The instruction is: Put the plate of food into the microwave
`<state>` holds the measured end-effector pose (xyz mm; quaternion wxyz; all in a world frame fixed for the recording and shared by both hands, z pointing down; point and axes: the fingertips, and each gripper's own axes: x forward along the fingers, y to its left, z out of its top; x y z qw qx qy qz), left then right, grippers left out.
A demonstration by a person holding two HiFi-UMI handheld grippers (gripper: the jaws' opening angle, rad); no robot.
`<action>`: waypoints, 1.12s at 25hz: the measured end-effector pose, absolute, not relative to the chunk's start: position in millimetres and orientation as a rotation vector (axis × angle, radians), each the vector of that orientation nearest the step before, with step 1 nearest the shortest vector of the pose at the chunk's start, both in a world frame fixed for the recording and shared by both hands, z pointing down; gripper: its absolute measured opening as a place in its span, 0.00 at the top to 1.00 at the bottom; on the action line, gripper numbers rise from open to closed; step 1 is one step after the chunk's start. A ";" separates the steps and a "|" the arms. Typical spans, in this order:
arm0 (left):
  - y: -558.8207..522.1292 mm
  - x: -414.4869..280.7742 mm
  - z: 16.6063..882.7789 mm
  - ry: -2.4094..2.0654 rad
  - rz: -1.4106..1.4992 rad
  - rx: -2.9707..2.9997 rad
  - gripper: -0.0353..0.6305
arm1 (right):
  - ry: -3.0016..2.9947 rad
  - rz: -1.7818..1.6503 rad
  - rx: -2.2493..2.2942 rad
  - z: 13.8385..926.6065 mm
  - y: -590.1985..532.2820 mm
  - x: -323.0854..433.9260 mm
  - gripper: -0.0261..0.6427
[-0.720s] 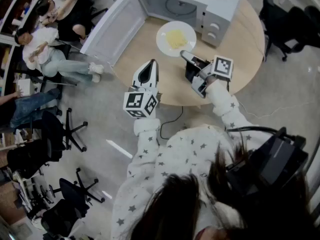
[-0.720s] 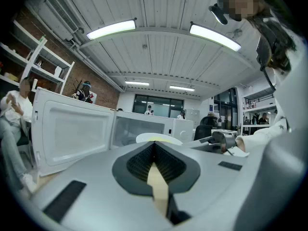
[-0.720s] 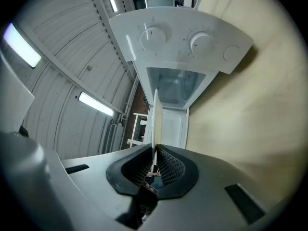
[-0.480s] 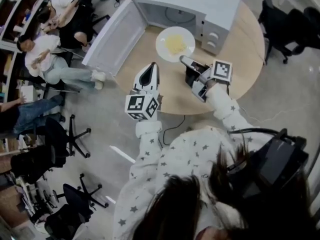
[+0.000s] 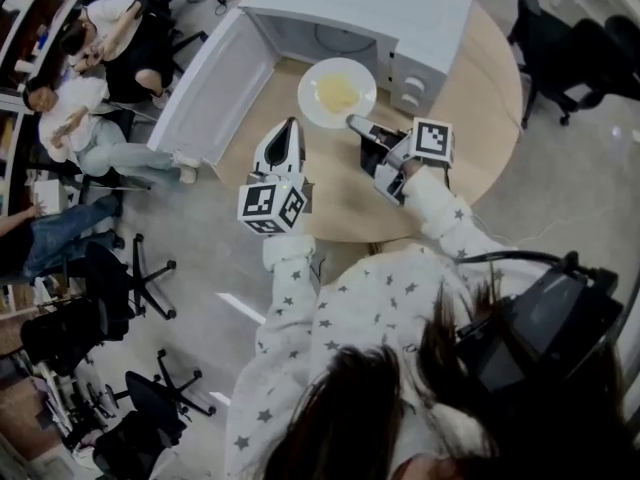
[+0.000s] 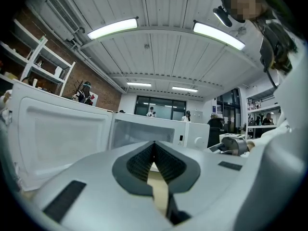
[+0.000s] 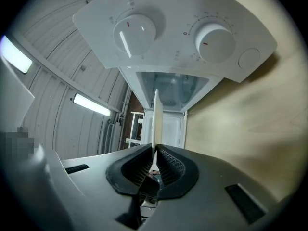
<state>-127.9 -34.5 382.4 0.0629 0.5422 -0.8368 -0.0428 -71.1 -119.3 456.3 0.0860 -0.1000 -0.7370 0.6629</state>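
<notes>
A round wooden table point(image 5: 480, 118) fills the upper centre of the head view. Nearest, toward its lower left edge, the left gripper point(image 5: 290, 125) hovers with jaws pressed together, empty. Beyond, the right gripper point(image 5: 353, 122) pinches the rim of the plate of food point(image 5: 337, 92), just before the open microwave point(image 5: 380, 8) at top.

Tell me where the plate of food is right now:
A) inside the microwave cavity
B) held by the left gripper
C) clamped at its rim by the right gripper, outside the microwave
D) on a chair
C: the right gripper is shut on the rim of the plate, which is in front of the open microwave, not inside it.
</notes>
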 end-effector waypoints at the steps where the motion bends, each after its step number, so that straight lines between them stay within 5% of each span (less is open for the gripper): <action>1: -35.7 -128.6 386.1 -2.520 -0.125 1.646 0.94 | -2.191 1.994 -0.296 458.8 -119.2 -71.7 0.92; 28: -103.0 -206.1 425.3 -1.917 -0.011 2.185 0.94 | -2.330 2.294 0.422 496.4 -152.5 -140.4 0.92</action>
